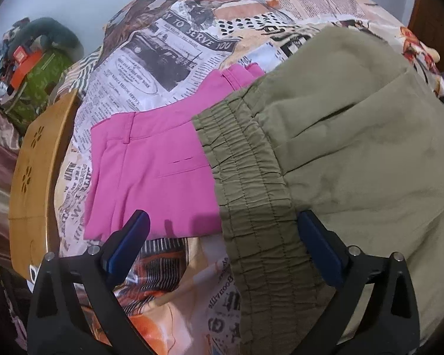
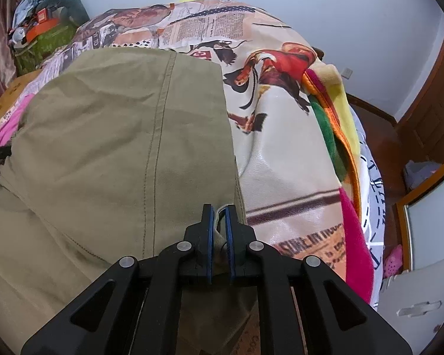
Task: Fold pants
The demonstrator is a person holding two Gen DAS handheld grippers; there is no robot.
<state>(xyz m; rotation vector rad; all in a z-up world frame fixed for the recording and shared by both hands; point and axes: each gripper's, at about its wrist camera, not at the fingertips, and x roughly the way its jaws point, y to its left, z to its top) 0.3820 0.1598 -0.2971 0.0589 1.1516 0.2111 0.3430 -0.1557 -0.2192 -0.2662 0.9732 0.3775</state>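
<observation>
Olive-green pants [image 1: 355, 136] with a ruched elastic waistband [image 1: 251, 189] lie on a bed covered by a newspaper-print sheet [image 1: 168, 68]. My left gripper [image 1: 222, 224] is open, its jaws wide apart on either side of the waistband's near end, not closed on it. In the right wrist view the same olive pants [image 2: 118, 136] fill the left and middle. My right gripper [image 2: 219, 216] is shut on a fold of the olive fabric at the pants' right edge.
Folded pink pants [image 1: 151, 171] lie on the sheet just left of the waistband. A wooden board [image 1: 35, 177] edges the bed's left side. Clutter [image 1: 29, 59] is piled at the far left. A striped blanket [image 2: 334, 136] and wooden furniture [image 2: 429, 112] stand to the right.
</observation>
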